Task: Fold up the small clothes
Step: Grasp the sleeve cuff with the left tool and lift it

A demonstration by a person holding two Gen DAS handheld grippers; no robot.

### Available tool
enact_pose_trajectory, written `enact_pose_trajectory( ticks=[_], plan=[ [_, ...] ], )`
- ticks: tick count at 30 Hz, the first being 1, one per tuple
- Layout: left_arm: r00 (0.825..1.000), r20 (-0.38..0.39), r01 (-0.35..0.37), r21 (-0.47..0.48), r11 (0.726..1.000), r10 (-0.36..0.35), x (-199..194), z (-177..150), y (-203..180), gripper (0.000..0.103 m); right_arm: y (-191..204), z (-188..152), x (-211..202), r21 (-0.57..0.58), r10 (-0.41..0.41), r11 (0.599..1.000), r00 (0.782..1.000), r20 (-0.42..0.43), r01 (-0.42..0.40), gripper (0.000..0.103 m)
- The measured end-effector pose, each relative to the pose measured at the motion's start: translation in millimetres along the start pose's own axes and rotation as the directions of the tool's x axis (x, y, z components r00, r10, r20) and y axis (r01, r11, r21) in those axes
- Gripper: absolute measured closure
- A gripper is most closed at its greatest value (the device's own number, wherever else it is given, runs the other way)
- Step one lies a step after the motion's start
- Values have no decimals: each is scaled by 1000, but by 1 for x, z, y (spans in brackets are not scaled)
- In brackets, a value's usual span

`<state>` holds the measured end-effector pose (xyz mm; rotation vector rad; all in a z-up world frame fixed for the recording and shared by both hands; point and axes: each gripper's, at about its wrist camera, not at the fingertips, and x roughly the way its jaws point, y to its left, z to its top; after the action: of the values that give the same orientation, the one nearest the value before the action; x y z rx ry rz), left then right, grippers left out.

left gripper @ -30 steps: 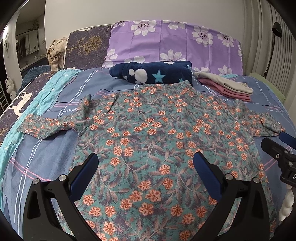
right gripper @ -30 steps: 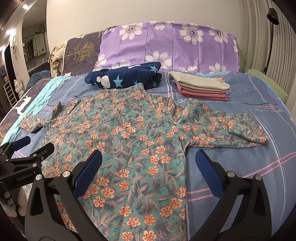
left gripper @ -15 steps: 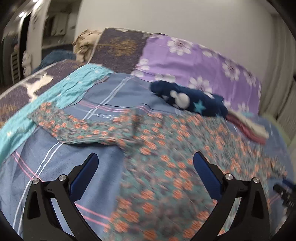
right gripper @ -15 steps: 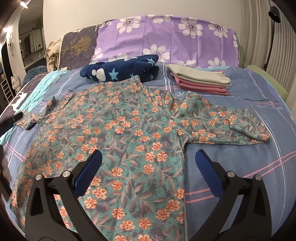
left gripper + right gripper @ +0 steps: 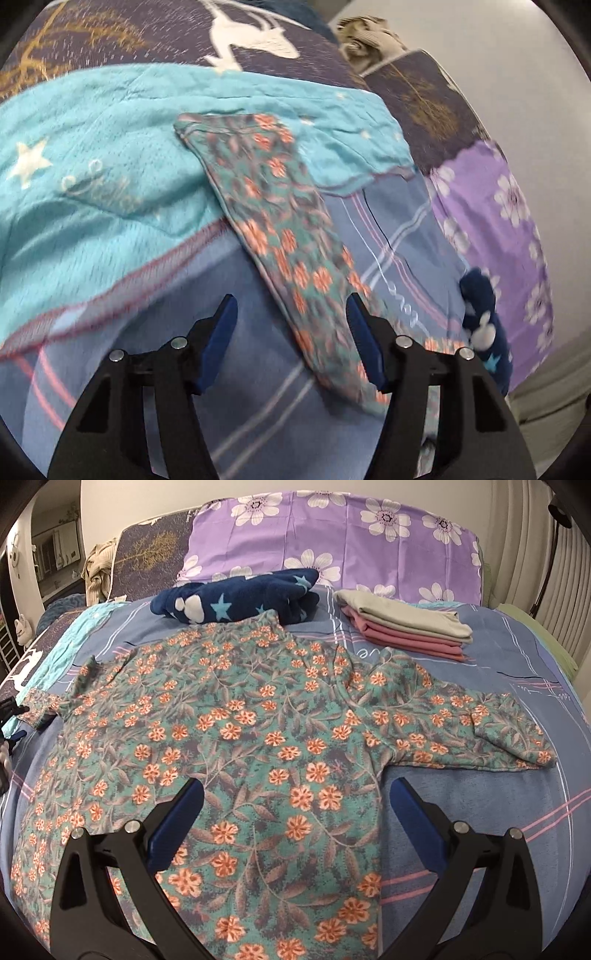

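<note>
A teal long-sleeved top (image 5: 258, 720) with orange flowers lies spread flat on the blue bed sheet (image 5: 461, 812), both sleeves out to the sides. My right gripper (image 5: 297, 786) hovers open above its lower body, with nothing between the fingers. My left gripper (image 5: 290, 299) is out at the top's left sleeve (image 5: 273, 192), whose cuff rests on a turquoise blanket (image 5: 92, 166). Its jaws are closing. The sleeve runs between them and under the right finger (image 5: 364, 339), and the pads are not pressing on it. In the right wrist view the left gripper (image 5: 11, 720) shows at the far left edge.
A folded navy star blanket (image 5: 240, 598) sits just behind the top's collar. A stack of folded beige and pink clothes (image 5: 406, 627) lies at the back right. A purple flowered pillow (image 5: 332, 535) stands against the wall. The bed edge falls away on the left.
My left gripper has swung left from over the top's body to the left sleeve, rolling as it went, and its jaws have narrowed. The right gripper has edged slightly closer to the top.
</note>
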<state>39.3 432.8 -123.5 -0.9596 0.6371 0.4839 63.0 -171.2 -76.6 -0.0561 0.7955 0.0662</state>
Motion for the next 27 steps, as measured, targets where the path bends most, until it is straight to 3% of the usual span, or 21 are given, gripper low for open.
enact_pose_trajectory(
  ticks=[4,5,6,8,11,14,15,18,19,20,21,22,23,24,25,27],
  plan=[
    [998,51,42,-49,998,-39,11,23,0,42,3,0,7,-11,-7,1000,1000,-18,7,2],
    [997,63,44,-38,998,-41,14,27,-4,56,4,1,8,-13,-9,1000,1000,-19,8,2],
    [997,67,44,-23,999,-42,16,30,-9,79,4,1,9,-13,-9,1000,1000,-20,9,2],
    [996,77,36,-5,999,-36,18,39,-17,97,4,2,9,-14,-8,1000,1000,-18,8,2],
    [988,147,30,82,996,-42,-1,40,-47,100,4,3,7,-18,-10,1000,1000,-9,10,2],
    [975,179,77,267,961,-128,-28,23,-104,100,1,4,9,-8,-12,1000,1000,-9,12,2],
    [971,170,105,336,936,-169,-38,13,-126,100,-1,4,11,0,-12,1000,1000,-11,12,2],
    [945,96,217,529,820,-313,-64,-34,-197,100,-6,4,13,30,5,1000,1000,-19,-4,2],
    [930,42,271,592,759,-365,-72,-58,-224,100,-8,3,13,40,15,999,1000,-22,-14,2],
    [919,3,305,629,716,-394,-77,-77,-242,100,-9,3,13,43,19,999,1000,-23,-18,2],
    [903,-54,348,675,650,-427,-81,-105,-265,99,-10,3,13,45,21,999,1000,-22,-20,2],
    [894,-88,370,698,613,-439,-82,-123,-277,99,-10,2,12,45,21,999,1000,-20,-20,2],
    [883,-140,399,727,559,-449,-80,-150,-294,99,-12,1,12,46,20,999,1000,-19,-19,2],
    [878,-171,413,744,525,-447,-77,-167,-302,99,-14,1,11,49,19,999,1000,-19,-19,2],
    [875,-219,426,772,471,-432,-70,-197,-313,99,-17,1,11,55,21,998,1000,-21,-20,2],
    [884,-275,424,811,402,-377,-52,-240,-323,97,-23,2,12,68,29,997,999,-27,-27,2]
  ],
)
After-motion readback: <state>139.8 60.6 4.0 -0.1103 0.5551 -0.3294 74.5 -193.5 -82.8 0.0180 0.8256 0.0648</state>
